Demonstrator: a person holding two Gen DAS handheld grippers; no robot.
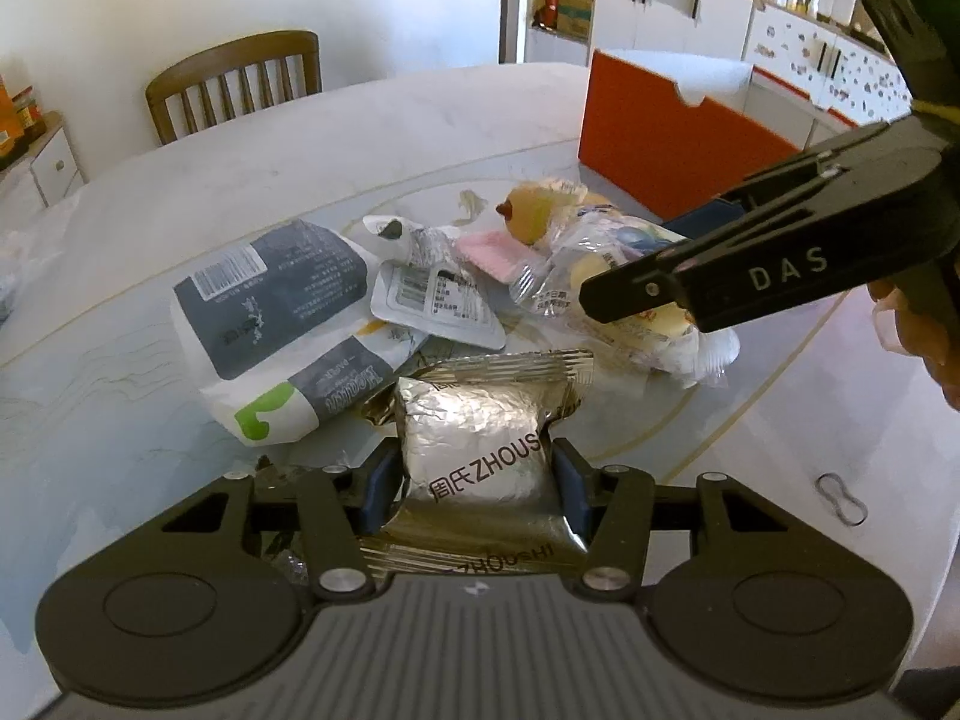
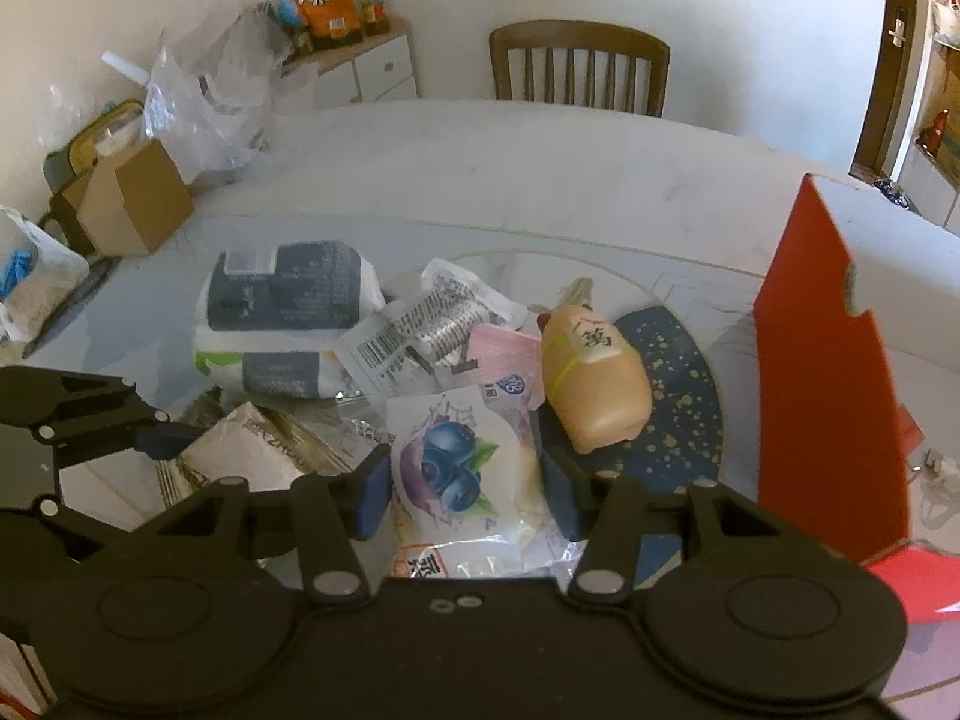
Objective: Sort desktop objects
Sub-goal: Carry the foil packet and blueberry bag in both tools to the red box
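My left gripper (image 1: 474, 480) is shut on a silver foil packet (image 1: 474, 420) printed ZHOUSHI, its blue pads pressing both sides. From the right wrist view the same packet (image 2: 252, 450) shows at lower left. My right gripper (image 2: 465, 495) is shut on a clear snack packet with blueberries (image 2: 456, 456), held between its blue pads just over the heap. Behind lie a grey-and-white tissue pack (image 1: 270, 306), a white barcode sachet (image 1: 438, 306), a pink packet (image 2: 498, 348) and a tan bottle-shaped toy (image 2: 594, 384) resting on a dark blue speckled mat (image 2: 678, 396).
A red open box (image 2: 828, 372) stands at the right of the round marble table (image 1: 360, 138). A wooden chair (image 1: 234, 84) sits at the far side. A cardboard box (image 2: 126, 204) and plastic bags are at the left edge. A thin loop (image 1: 840, 498) lies on the table, right of the heap.
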